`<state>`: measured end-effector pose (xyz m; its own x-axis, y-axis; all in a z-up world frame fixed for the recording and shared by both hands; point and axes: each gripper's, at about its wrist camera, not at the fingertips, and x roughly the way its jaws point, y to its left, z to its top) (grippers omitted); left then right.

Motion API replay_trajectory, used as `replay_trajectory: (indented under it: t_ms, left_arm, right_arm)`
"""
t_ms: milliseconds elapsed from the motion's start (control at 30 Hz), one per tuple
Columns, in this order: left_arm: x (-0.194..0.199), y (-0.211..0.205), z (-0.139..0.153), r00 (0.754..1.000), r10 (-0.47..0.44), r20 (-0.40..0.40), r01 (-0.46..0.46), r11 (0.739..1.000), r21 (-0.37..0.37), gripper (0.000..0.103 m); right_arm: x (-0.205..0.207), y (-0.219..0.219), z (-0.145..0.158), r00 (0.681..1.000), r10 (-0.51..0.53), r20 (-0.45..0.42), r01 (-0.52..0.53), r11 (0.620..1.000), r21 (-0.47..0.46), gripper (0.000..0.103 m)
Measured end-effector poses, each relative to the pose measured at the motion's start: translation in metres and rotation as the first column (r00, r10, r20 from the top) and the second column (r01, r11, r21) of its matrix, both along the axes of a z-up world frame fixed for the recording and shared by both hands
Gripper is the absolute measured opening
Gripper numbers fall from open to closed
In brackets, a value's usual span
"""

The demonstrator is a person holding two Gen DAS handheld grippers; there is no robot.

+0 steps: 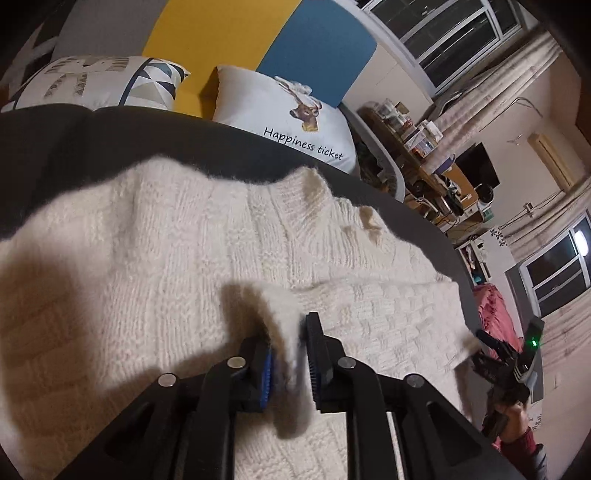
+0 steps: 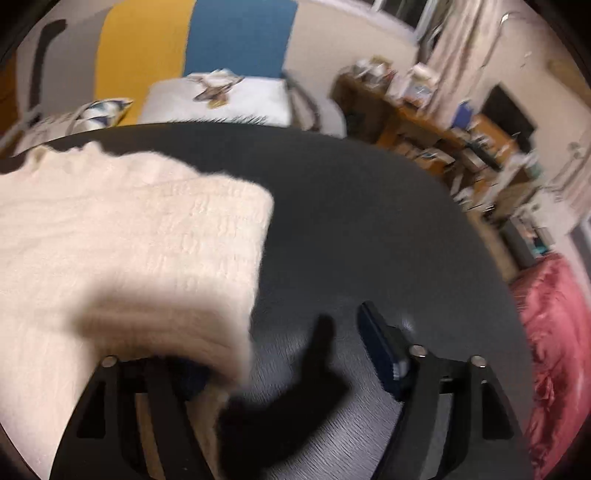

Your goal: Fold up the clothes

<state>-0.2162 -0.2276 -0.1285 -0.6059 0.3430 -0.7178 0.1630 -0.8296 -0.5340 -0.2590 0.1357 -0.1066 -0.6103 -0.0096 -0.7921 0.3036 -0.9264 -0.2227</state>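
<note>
A cream knitted sweater [image 1: 207,258] lies spread on a dark grey bed [image 1: 110,140]. Its yarn is fuzzy, with ribbed vertical bands across the body and a woven, basket-like pattern on the folded flap to the right.

The left wrist view is sharp. The left gripper [image 1: 291,354] has its two black fingers pressed close on a raised fold of the sweater, which stands up between the blue ridged pads [image 1: 266,369]. At the far right edge of this view the right gripper [image 1: 491,354] shows from outside, held by a hand [image 1: 511,417] in a red sleeve, with a green light on its body; its tips sit at the sweater's right corner.

The right wrist view is blurred. There the right gripper [image 2: 295,354] has its fingers spread wide; the left finger is hidden under the sweater's edge [image 2: 221,339], the right one stands over bare bed. Whether the cloth is caught cannot be told.

Far off lie two printed pillows [image 1: 288,118], a yellow and blue headboard [image 1: 229,33], and a cluttered wooden desk [image 1: 417,158]. A pink cloth [image 2: 554,332] lies at the right.
</note>
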Motion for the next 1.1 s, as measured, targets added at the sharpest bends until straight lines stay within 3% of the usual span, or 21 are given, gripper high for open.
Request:
replay_trajectory:
  t_ms: [100,133,167,200,233,400,567,700,767,867,933,967,1100]
  left_arm:
    - [-0.01,0.003,0.004,1.0,-0.003,0.001,0.003,1.0,-0.031,0.019]
    - [-0.013,0.005,0.004,1.0,-0.005,0.004,0.005,0.999,-0.039,0.019]
    - [-0.013,0.006,0.002,1.0,-0.005,0.002,0.005,0.999,-0.043,0.019]
    - [-0.013,0.007,0.001,1.0,-0.005,-0.001,0.005,0.999,-0.046,0.019]
    - [-0.012,0.008,0.0,1.0,-0.005,-0.008,0.004,0.999,-0.051,0.019]
    - [-0.008,0.007,-0.004,1.0,0.015,-0.026,-0.016,0.999,-0.037,0.019]
    - [-0.007,0.004,-0.005,0.999,0.03,-0.021,-0.03,1.0,0.0,0.019]
    - [-0.006,0.006,-0.006,0.999,0.024,-0.031,-0.024,1.0,-0.012,0.019]
    - [-0.005,0.006,-0.006,0.999,0.027,-0.042,-0.027,0.999,-0.019,0.019]
    - [-0.002,0.017,0.001,0.998,0.009,-0.066,-0.017,0.992,-0.128,0.013]
    - [-0.002,0.024,0.001,0.998,-0.011,-0.066,-0.002,0.982,-0.188,0.013]
    - [-0.003,0.023,0.001,0.998,-0.01,-0.061,0.0,0.985,-0.175,0.014]
    - [-0.007,0.011,-0.005,0.999,-0.001,-0.043,-0.002,0.998,-0.064,0.017]
  right_arm:
    - [0.01,0.023,0.011,0.998,0.028,0.058,-0.022,0.995,-0.098,0.083]
    - [0.014,0.031,0.014,0.995,0.034,0.089,-0.019,0.985,-0.169,0.083]
    - [0.018,0.04,0.017,0.988,0.068,0.139,-0.022,0.951,-0.308,0.083]
    - [0.018,0.051,0.019,0.978,0.112,0.178,-0.02,0.893,-0.449,0.083]
    - [0.018,0.055,0.017,0.973,0.119,0.196,0.001,0.852,-0.524,0.083]
    - [0.018,0.067,-0.003,0.957,0.108,0.269,0.14,0.639,-0.756,0.085]
    - [0.018,0.08,-0.022,0.933,0.121,0.339,0.278,0.355,-0.892,0.091]
    - [0.019,0.089,-0.038,0.91,0.149,0.387,0.376,0.099,-0.921,0.091]
    - [0.011,0.083,-0.041,0.905,0.124,0.407,0.397,0.098,-0.913,0.091]
    - [0.0,0.08,-0.042,0.905,0.029,0.425,0.419,0.126,-0.899,0.091]
    - [-0.003,0.079,-0.032,0.926,-0.047,0.374,0.376,0.161,-0.912,0.091]
    - [-0.003,0.078,-0.026,0.939,-0.073,0.335,0.343,0.178,-0.922,0.091]
    - [-0.008,0.062,-0.03,0.936,-0.123,0.33,0.352,0.345,-0.87,0.091]
